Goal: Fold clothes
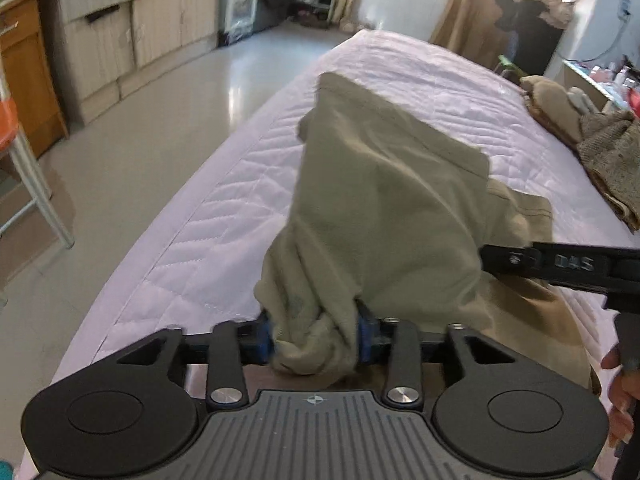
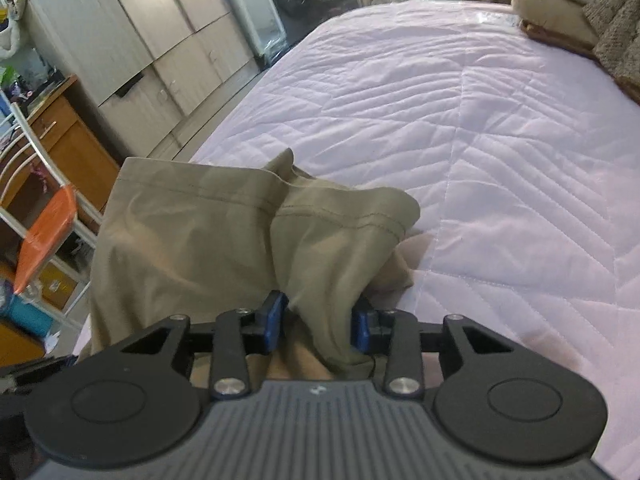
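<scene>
An olive-khaki garment (image 1: 380, 184) lies half draped on the pink quilted bed (image 1: 420, 76), its near end bunched up. My left gripper (image 1: 314, 336) stands open, the bunched cloth loosely filling the space between its blue pads. The body of my right gripper (image 1: 560, 264) reaches in from the right over the cloth, with a hand (image 1: 618, 392) below it. In the right wrist view a hemmed fold of the garment (image 2: 192, 232) hangs between the pads of my right gripper (image 2: 318, 324), which is open, with a gap at the left pad. The bed (image 2: 500, 140) stretches beyond.
A pile of tan and brown clothes (image 1: 560, 108) (image 2: 560, 12) sits at the bed's far right. Left of the bed are shiny floor (image 1: 160, 120), a wooden cabinet (image 1: 28, 64), wardrobes and a white metal chair with an orange seat (image 2: 44, 232).
</scene>
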Tool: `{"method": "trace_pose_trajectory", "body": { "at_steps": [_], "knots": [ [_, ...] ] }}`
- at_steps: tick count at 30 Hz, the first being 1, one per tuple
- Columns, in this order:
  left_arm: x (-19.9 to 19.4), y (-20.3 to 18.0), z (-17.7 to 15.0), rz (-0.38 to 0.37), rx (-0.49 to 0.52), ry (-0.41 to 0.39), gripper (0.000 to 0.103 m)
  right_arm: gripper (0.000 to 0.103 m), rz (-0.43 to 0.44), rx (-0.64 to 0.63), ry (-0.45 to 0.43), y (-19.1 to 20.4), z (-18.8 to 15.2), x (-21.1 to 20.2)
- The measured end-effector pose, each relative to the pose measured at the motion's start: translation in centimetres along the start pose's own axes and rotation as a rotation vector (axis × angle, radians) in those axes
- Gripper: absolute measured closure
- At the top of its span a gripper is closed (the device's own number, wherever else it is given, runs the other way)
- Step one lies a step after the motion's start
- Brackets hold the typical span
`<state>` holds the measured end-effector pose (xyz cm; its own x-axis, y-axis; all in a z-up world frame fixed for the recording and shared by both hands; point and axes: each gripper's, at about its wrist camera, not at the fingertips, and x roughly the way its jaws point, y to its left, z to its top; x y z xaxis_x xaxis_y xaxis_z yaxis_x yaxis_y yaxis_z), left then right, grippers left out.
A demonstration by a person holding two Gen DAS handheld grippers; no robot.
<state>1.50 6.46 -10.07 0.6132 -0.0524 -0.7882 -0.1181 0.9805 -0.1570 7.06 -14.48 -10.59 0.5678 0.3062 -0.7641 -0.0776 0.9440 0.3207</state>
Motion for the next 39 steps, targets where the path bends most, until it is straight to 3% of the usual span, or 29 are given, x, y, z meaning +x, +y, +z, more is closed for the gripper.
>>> {"method": "trace_pose_trajectory", "body": {
  "at_steps": [1, 2, 4, 8, 15, 22, 25, 29, 33, 36, 39],
  "knots": [
    [0.0, 0.3, -0.4, 0.005, -0.019, 0.011, 0.035, 0.058, 0.005, 0.008, 0.027, 0.1, 0.1, -0.3],
    [-0.1, 0.9, -0.6, -0.007, -0.05, 0.02, 0.032, 0.045, 0.009, 0.016, 0.057, 0.1, 0.2, -0.5],
    [-0.5, 1.7, -1.0, -0.039, -0.083, 0.032, 0.031, 0.029, 0.001, 0.022, 0.11, 0.1, 0.0, -1.9],
    [-2.8, 1.5, -1.8, -0.026, -0.006, 0.022, 0.031, 0.023, -0.027, -0.025, 0.062, -0.4, -2.2, -6.4],
    [-8.1, 0.0, -4.7, -0.07, 0.042, -0.005, 0.031, 0.022, -0.059, 0.064, 0.093, -2.3, -5.7, -11.4],
    [-13.5, -2.3, -9.1, -0.069, 0.152, -0.02, 0.031, 0.018, -0.066, 0.048, 0.052, 1.3, -8.7, -14.7],
    [-16.3, -2.8, -11.2, -0.069, 0.199, -0.091, 0.029, 0.016, -0.106, 0.013, 0.03, 3.1, -10.1, -15.9],
    [-18.8, -3.2, -12.9, -0.03, 0.259, -0.193, 0.009, 0.013, -0.142, -0.019, -0.031, 4.6, -11.9, -16.5],
    [-20.4, -3.3, -13.2, 0.049, 0.278, -0.27, 0.001, 0.012, -0.173, -0.061, -0.114, 6.5, -13.3, -17.0],
    [-20.6, -3.0, -12.4, 0.099, 0.279, -0.269, 0.0, 0.01, -0.162, -0.077, -0.14, 7.7, -13.0, -16.6],
    [-20.0, -2.4, -11.7, 0.142, 0.293, -0.26, 0.0, 0.008, -0.209, -0.125, -0.178, 9.0, -13.0, -15.6]
  ]
}}
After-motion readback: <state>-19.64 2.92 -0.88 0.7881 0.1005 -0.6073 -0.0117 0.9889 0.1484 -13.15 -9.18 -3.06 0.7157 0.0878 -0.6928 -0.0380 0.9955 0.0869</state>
